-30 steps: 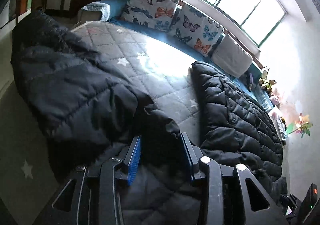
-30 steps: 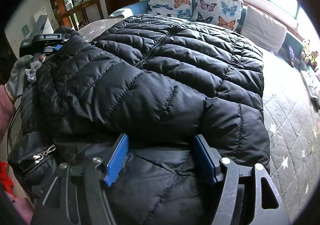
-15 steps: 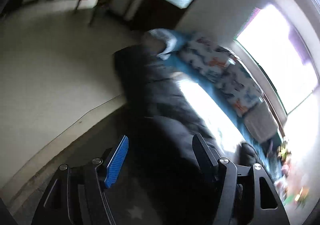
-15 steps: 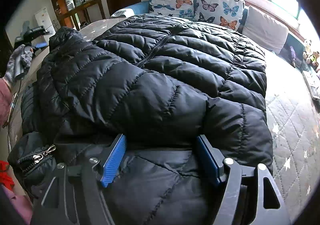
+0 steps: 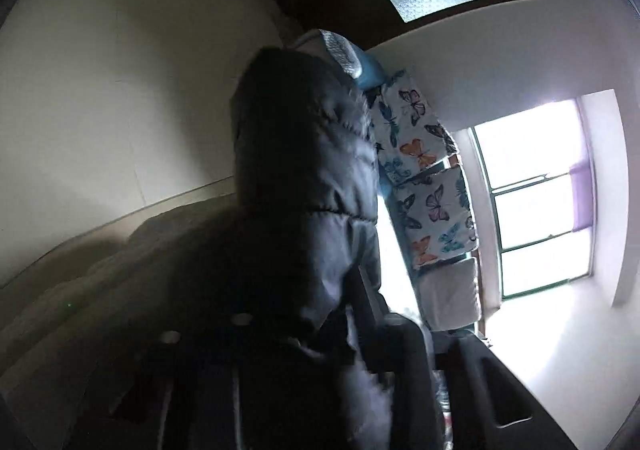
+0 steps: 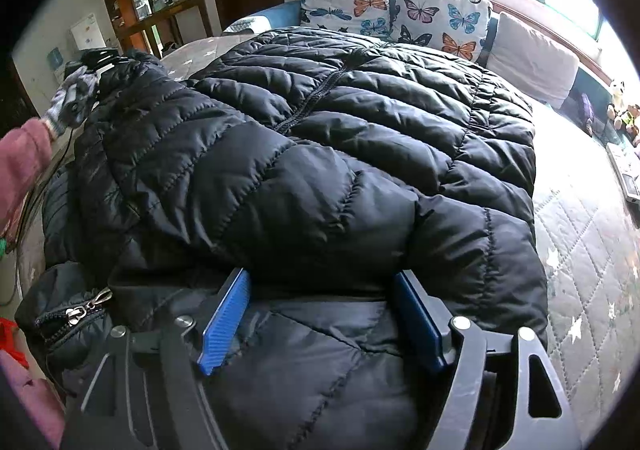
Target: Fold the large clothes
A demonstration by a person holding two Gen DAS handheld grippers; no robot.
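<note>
A large black quilted puffer jacket (image 6: 340,154) lies spread over the bed, zipper up, with one side folded over its middle. My right gripper (image 6: 320,314) is open, its blue pads on either side of a fold of the jacket near the front edge. In the left wrist view a dark part of the jacket (image 5: 304,178) fills the middle and drapes over my left gripper (image 5: 304,334), hiding its fingers. The left gripper also shows in the right wrist view (image 6: 100,60), at the jacket's far left edge, held by a gloved hand.
The jacket lies on a grey quilted mattress (image 6: 580,234) with star patterns. Butterfly cushions (image 6: 400,10) and a beige cushion (image 6: 532,58) line the back under a window. A wooden shelf and desk (image 6: 160,14) stand at the far left. Soft toys (image 6: 620,110) sit at the right.
My left gripper has swung up and rolled, so its view turned from the bed to the wall and door, and the jacket now covers its fingers. My right gripper has barely moved.
</note>
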